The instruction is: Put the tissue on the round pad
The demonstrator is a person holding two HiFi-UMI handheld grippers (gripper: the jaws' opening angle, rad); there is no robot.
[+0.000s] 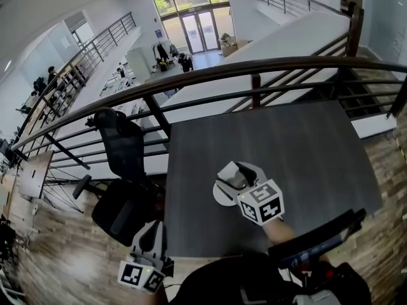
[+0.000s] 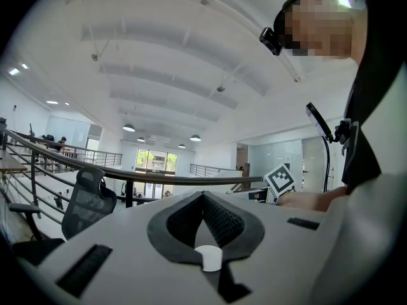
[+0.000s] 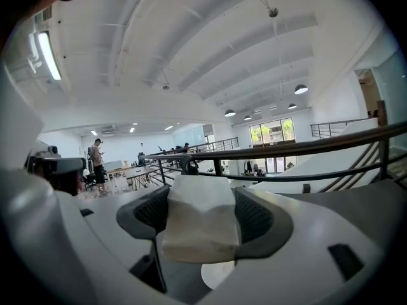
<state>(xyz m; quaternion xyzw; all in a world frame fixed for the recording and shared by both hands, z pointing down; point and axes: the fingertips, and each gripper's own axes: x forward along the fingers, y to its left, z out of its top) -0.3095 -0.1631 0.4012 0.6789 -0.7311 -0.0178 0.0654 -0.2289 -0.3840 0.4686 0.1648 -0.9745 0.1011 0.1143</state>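
My right gripper (image 1: 240,171) is over the middle of the dark grey table (image 1: 305,157), shut on a folded white tissue (image 1: 234,176). In the right gripper view the tissue (image 3: 200,224) fills the gap between the two dark pads and sticks out past them. A pale round pad (image 1: 220,196) lies on the table right beneath this gripper, which hides most of it. I cannot tell whether the tissue touches the pad. My left gripper (image 1: 152,229) hangs off the table's front left corner; its jaws (image 2: 203,199) meet at the tips with nothing between them.
A black office chair (image 1: 119,170) stands left of the table. A dark metal railing (image 1: 254,68) runs just behind the table's far edge, with a drop to a lower floor beyond. A black mounted device (image 1: 318,240) juts out at the near right.
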